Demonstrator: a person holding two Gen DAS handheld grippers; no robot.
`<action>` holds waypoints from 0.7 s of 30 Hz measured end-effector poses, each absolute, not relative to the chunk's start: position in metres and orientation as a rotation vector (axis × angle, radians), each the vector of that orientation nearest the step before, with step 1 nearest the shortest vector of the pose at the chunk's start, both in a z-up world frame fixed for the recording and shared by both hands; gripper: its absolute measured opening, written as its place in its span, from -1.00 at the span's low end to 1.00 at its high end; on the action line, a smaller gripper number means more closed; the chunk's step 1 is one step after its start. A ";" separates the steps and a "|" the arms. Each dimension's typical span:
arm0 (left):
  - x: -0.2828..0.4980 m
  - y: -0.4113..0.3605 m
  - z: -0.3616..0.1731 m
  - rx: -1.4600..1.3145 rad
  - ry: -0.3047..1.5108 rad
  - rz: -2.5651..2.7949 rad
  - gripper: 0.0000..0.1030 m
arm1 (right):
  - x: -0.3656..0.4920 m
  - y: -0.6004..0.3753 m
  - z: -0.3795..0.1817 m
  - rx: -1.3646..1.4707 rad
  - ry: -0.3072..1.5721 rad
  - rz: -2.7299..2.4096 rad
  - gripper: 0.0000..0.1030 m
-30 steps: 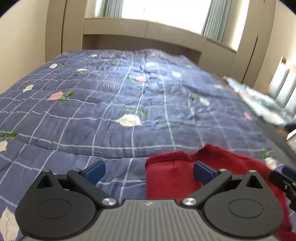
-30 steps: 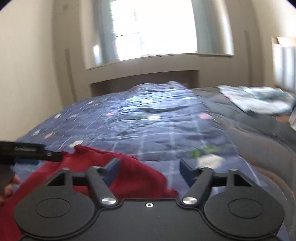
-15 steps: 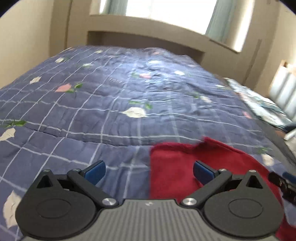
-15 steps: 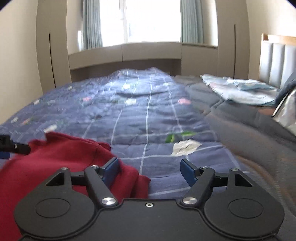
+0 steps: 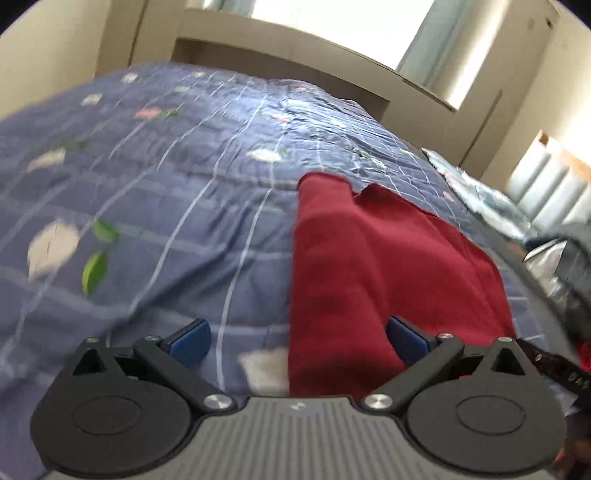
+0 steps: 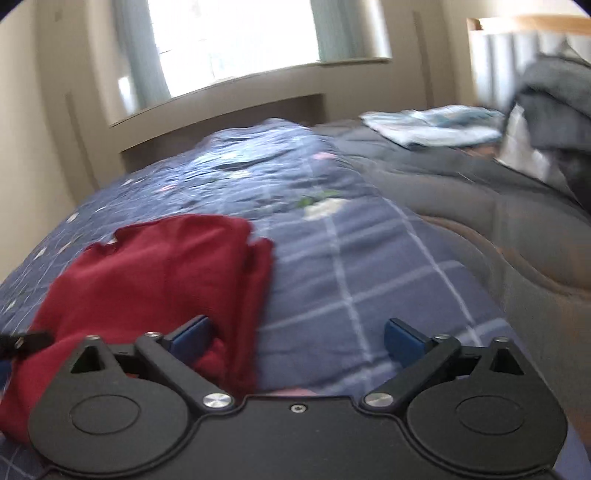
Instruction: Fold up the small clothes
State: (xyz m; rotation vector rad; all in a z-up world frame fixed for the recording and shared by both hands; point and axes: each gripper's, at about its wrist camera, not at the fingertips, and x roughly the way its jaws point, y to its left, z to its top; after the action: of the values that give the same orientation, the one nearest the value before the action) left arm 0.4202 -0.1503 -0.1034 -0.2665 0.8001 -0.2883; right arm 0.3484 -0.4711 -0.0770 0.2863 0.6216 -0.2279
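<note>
Nearest, left gripper (image 5: 297,341) spread wide, one blue pad over the quilt (image 5: 155,206) and the other over the red garment (image 5: 369,258), the garment's near left edge between them but nothing pinched. Right gripper (image 6: 297,341) likewise gaping, having just opened further, left pad over the garment's right edge, right pad over bare quilt, no cloth squeezed. Just beyond the fingers, the red garment (image 6: 159,277) lying on the blue checked quilt, already doubled over, a folded flap along its far edge and a notched corner sticking out. Soft, light, limp knit by the look of it: likely to sag and drape when lifted, unlikely to slip from the pads, nothing fragile about it. Best taken at the two near corners or along the side edges, both layers pinched together, then carried over evenly so the fold stays square. Farther off, a pale folded cloth (image 6: 432,125) on the grey blanket (image 6: 461,184), then the window (image 6: 229,33).
</note>
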 end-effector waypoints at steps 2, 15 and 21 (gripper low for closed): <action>0.416 -0.147 -0.104 -0.273 0.793 -0.288 0.99 | 0.347 -0.470 -0.078 0.278 0.622 -0.232 0.96; 0.385 -0.133 -0.104 -0.267 0.786 -0.296 0.99 | 0.303 -0.480 -0.070 0.428 0.381 -0.094 0.99; 0.383 -0.136 -0.105 -0.248 0.771 -0.288 0.99 | 0.313 -0.452 -0.068 0.308 0.451 -0.027 0.99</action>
State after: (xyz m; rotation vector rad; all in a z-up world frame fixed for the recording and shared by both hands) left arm 0.3828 -0.1360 -0.1051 -0.2483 0.7712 -0.2884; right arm 0.3125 -0.4517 -0.0681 0.3082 0.4505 -0.0271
